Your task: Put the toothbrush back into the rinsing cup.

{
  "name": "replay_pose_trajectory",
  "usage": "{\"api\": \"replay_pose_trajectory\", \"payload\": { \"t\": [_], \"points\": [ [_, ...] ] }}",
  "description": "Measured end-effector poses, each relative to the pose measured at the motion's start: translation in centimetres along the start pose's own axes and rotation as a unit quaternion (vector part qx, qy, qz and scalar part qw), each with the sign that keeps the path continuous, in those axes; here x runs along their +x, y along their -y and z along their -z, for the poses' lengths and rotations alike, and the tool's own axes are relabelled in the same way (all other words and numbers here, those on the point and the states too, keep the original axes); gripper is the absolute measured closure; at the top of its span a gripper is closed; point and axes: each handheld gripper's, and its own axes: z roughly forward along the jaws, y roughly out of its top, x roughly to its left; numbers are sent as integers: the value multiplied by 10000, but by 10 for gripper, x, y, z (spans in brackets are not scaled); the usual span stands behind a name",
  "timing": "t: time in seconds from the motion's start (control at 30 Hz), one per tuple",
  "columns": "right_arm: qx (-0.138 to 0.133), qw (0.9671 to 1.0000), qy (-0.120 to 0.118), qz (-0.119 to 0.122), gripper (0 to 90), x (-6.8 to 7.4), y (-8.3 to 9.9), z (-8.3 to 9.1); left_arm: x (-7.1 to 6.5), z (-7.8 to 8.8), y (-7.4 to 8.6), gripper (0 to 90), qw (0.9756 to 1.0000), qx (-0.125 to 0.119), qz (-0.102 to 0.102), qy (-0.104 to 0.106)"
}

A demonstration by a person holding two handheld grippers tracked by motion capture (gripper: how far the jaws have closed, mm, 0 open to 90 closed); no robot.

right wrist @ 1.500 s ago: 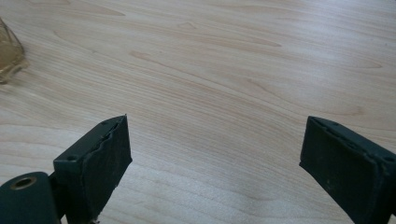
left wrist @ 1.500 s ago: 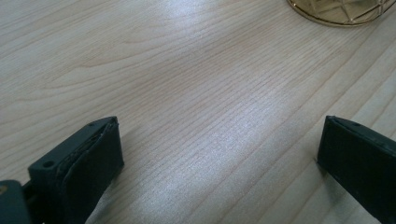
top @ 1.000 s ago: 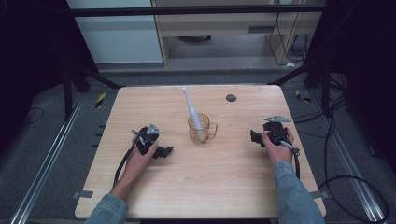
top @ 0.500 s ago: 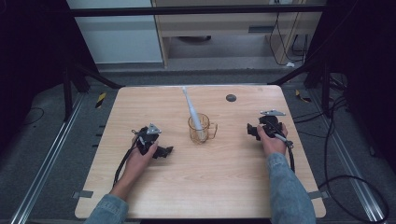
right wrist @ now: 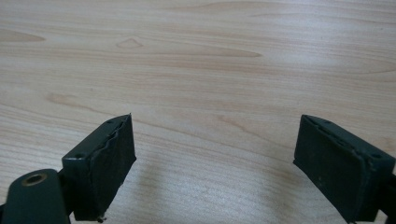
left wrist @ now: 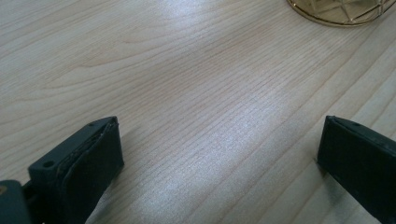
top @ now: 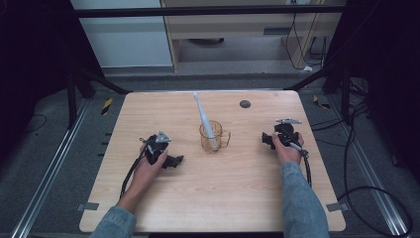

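Your left gripper [top: 174, 161] sits on the table [top: 237, 198], left of the cup [top: 212, 137] and a bit nearer you; jaws wide apart, nothing between them, just bare wood; in the left gripper view the cup's amber base [left wrist: 343, 10] shows at the far right edge, well clear of the pads [left wrist: 95, 161]. Your right gripper [top: 266, 140] is right of the cup, roughly level with it and apart from it; jaws point left toward the cup; jaws spread wide, holding nothing; the right gripper view has plain tabletop [right wrist: 210, 70] between the pads [right wrist: 112, 154]. Cup stands upright near the table's middle, handle on its right side; toothbrush [top: 204, 119] stands in it, leaning far-left, its top end out over the far rim. Small dark disc [top: 244, 103] lies on the far part of the table, right of the brush's top, well apart from both grippers. Neither gripper touches cup or brush.
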Motion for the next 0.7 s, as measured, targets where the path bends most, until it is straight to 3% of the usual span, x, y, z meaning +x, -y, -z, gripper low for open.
{"api": "replay_pose_trajectory", "payload": {
  "t": [0.23, 0.53, 0.7],
  "points": [
    [188, 9998, 68, 82, 110, 0, 4, -6, 0, 0, 0, 0, 10000, 0, -4, -1],
    [227, 9995, -29, 238, 21, 5, 7, -8, 0, 0, 0, 0, 10000, -2, -16, -3],
    [276, 9994, 184, 8, 3, 9, 8, -8, 0, 0, 0, 0, 10000, -2, -18, -2]
  ]
}}
